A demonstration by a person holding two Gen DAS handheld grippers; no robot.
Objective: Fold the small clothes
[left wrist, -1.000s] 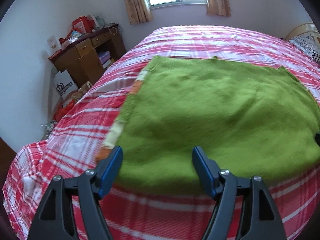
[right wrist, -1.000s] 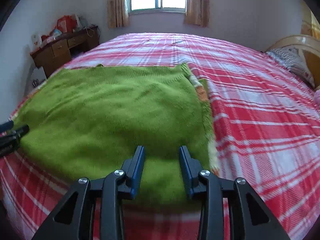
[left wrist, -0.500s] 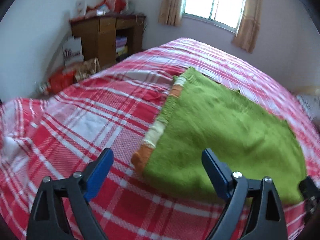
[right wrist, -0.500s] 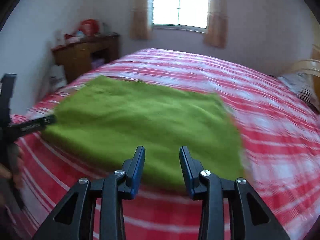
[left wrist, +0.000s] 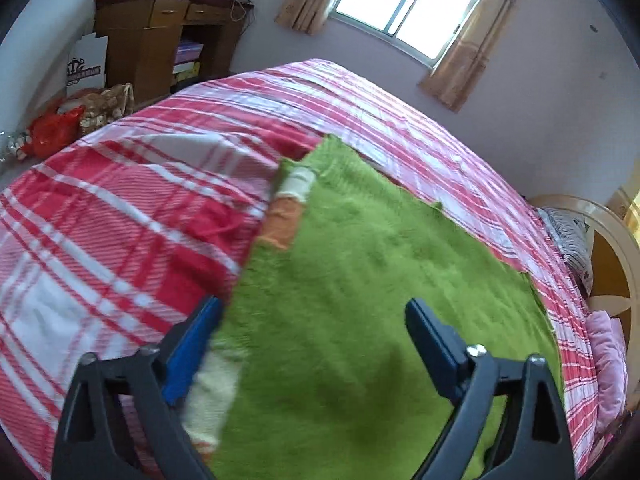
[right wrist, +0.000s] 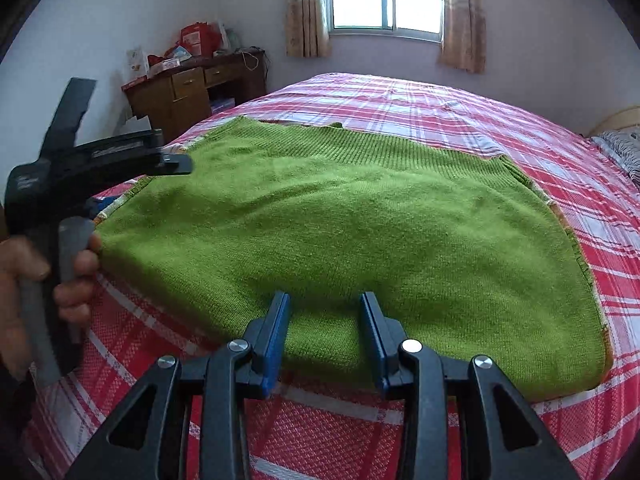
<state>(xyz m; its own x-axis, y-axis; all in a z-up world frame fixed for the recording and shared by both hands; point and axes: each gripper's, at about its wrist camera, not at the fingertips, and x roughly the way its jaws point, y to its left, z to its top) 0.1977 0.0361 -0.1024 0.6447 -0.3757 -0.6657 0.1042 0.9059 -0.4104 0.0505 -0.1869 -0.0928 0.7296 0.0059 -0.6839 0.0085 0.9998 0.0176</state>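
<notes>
Flat green knit sweater (left wrist: 360, 300) lies between the left gripper (left wrist: 312, 344) fingers, which are closing, not gripping; the right gripper (right wrist: 325, 336) hovers at its hem, released.

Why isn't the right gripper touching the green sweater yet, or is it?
Cannot tell. In the right wrist view the right gripper has open fingers over the green sweater's near edge, but no clear gap or contact shows.

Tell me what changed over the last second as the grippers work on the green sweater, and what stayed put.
The left gripper swung from the near hem round to the green sweater's left side, where the striped sleeve edge lies; its jaws are closing, with that edge now between them, not yet gripped. The right gripper slid along the near hem toward the middle, its gap unchanged, holding nothing. The sweater stayed flat on the plaid bedspread.
</notes>
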